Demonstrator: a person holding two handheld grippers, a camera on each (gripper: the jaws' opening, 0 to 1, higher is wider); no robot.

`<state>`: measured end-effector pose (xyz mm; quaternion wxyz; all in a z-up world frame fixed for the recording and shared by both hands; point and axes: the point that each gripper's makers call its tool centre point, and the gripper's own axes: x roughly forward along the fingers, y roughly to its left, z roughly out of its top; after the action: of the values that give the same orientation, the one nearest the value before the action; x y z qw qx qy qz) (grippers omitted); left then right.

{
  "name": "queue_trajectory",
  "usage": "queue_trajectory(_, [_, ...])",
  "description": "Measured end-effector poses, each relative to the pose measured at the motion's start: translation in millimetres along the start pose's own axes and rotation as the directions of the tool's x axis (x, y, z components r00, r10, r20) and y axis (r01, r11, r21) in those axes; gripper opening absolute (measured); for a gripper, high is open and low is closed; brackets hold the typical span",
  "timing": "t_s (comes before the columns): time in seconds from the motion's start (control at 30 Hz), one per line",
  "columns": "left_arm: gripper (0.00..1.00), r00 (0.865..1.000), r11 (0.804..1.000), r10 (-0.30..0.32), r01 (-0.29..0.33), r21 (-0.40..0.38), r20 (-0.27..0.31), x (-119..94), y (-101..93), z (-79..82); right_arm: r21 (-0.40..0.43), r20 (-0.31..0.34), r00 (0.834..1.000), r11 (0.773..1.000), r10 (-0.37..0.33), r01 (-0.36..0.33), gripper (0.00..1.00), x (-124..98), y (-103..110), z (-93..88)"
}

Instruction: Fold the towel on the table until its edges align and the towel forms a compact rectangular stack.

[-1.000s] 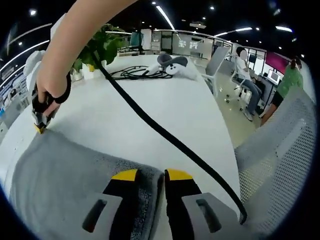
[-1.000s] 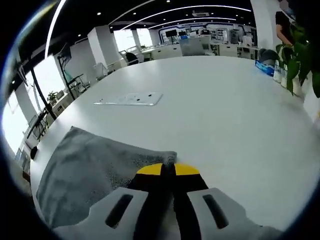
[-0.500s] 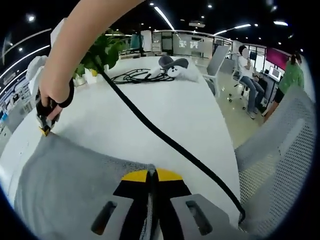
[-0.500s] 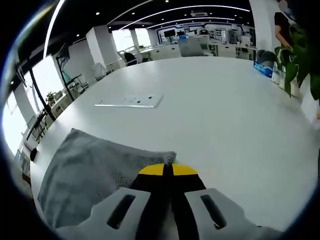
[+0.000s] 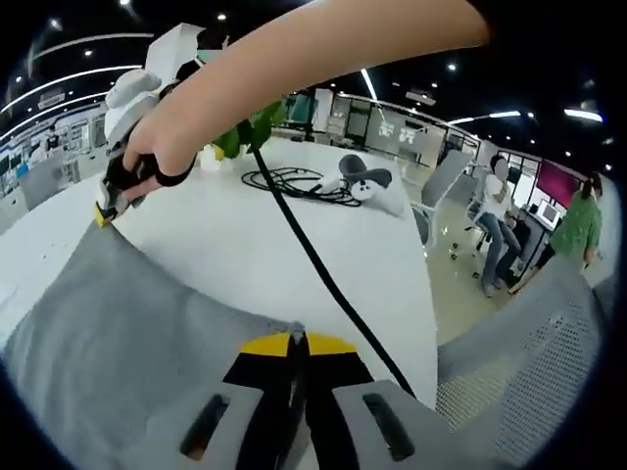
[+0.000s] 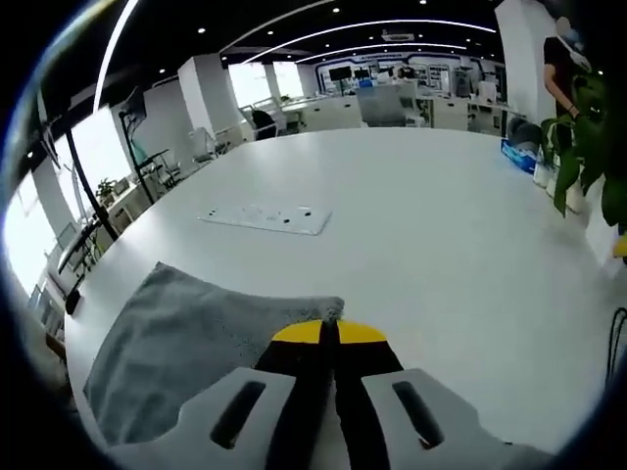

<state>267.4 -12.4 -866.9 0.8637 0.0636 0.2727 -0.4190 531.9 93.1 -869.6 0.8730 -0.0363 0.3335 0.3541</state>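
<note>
A grey towel [image 5: 118, 323] lies spread on the white table [image 5: 362, 255]. My left gripper [image 5: 297, 345] is shut on the towel's near corner, with its yellow tips pressed together over the cloth. In the left gripper view a hand holds my right gripper [image 5: 106, 208] at the upper left, pinching the towel's far corner. In the right gripper view the towel [image 6: 186, 338] stretches to the lower left, and my right gripper [image 6: 326, 333] is shut on its corner, just above the table [image 6: 441, 245].
A black cable [image 5: 313, 264] trails from the right gripper across the table. A coiled cable [image 5: 294, 183], a white headset [image 5: 367, 186] and a plant [image 5: 245, 132] sit at the far end. A mesh chair [image 5: 529, 362] stands at the right. A flat white panel [image 6: 265, 217] lies beyond the towel.
My left gripper has shut on the towel's corner. Both grippers have since risen a little, with the towel's held edge following them.
</note>
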Motion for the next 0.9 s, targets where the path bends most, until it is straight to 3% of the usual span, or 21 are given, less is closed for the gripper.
queue_trajectory(0.3, [0.03,0.999,0.999,0.014,-0.013,-0.037,0.045,-21.7,2.2,10.8,-0.015,0.025,1.0,1.0,0.01,-0.009,0.0,-9.6,10.8,21.0])
queue_trajectory(0.6, [0.03,0.993,0.998,0.046,-0.043,-0.04,0.105,-43.3,0.4,29.3,0.054,0.055,0.998,0.998,0.015,-0.018,0.0,-18.8,25.3,41.8])
queue_trajectory(0.9, [0.03,0.987,0.998,0.062,-0.058,-0.035,0.145,-70.8,0.7,38.4,0.015,0.09,0.994,0.998,0.057,-0.059,0.0,-26.9,51.4,63.9])
